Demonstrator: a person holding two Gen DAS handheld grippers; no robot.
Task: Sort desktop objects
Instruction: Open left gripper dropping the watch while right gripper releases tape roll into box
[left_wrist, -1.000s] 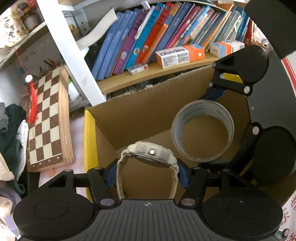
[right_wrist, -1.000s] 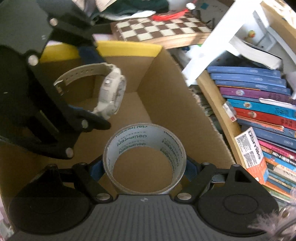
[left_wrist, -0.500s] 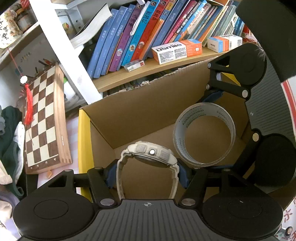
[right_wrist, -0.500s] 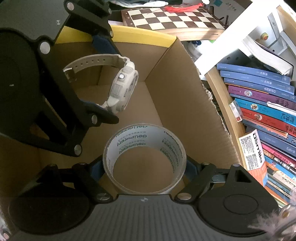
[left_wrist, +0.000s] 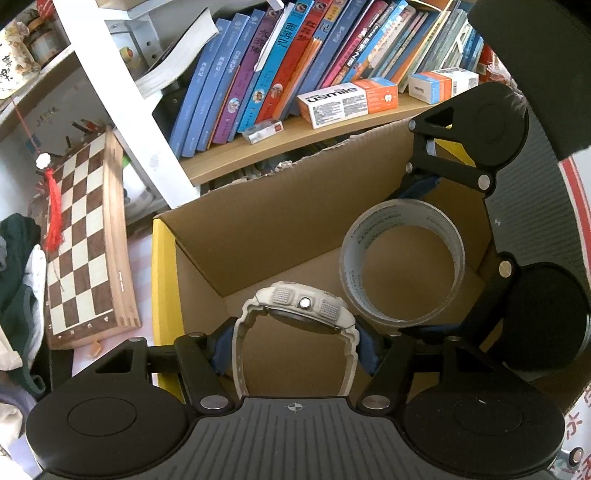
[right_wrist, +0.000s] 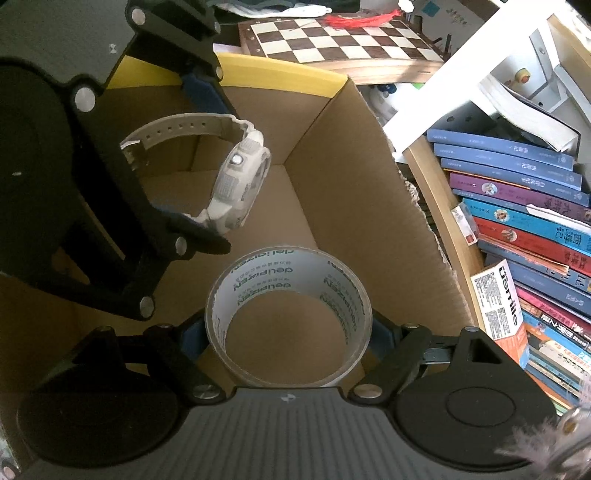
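Watch: the off-white plastic wristwatch has a matt, ribbed resin strap, textured side grilles and 1 shiny metal button.
Tape: the clear glossy roll of packing tape looks smooth, with dark print on its inner face.
Box: the brown corrugated cardboard box is matt and papery, with a torn, rough top edge and 1 smooth yellow flap.
Grippers: the black plastic left gripper and black plastic right gripper are matt, with ribbed grey decks, blue pads and bright metal rivets.
Board: the folding wooden chessboard has a satin varnished surface.
Books: the row of paperback books shows glossy covers.
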